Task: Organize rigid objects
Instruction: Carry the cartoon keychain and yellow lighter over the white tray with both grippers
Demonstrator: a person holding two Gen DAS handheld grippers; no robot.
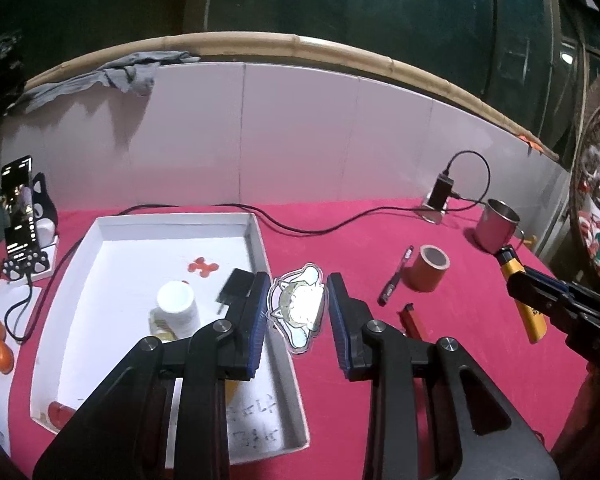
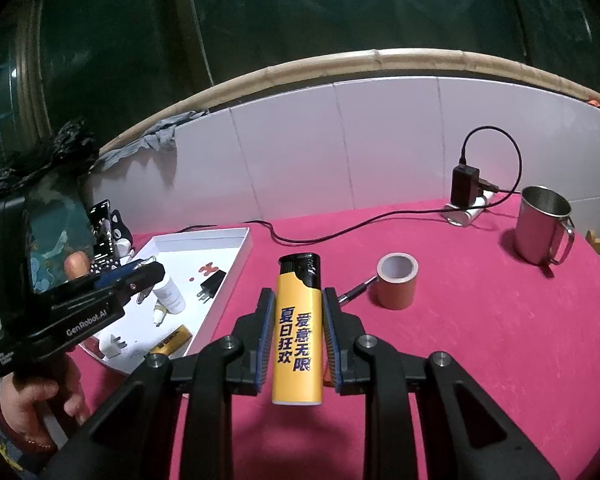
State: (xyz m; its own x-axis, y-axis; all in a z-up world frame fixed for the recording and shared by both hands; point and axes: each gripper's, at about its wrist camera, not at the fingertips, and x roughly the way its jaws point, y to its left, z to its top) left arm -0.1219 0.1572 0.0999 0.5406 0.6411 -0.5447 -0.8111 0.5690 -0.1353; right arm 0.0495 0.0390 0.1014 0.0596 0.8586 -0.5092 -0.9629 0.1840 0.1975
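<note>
Right tongs [image 2: 294, 336] clamped on the yellow lighter [image 2: 297, 332], left tongs [image 1: 298, 312] pinching a cat sticker [image 1: 298, 310]; next I drop both into the white tray [image 1: 256, 240].

- We see the tray [image 1: 260, 240] lying at the left of the surface [image 2: 460, 340], with a bottle [image 1: 176, 308], a plug [image 1: 234, 286] and a battery [image 2: 172, 340] in it.
- Right of the tray stands the tape roll [image 2: 396, 286], a pen [image 1: 396, 276] just beside it on its left.
- Behind and right of the roll stands the mug [image 2: 544, 224].
- The charger [image 2: 464, 186] sits at the back by the wall, left of the mug.
- A phone stand [image 1: 20, 220] stands left of the tray.
</note>
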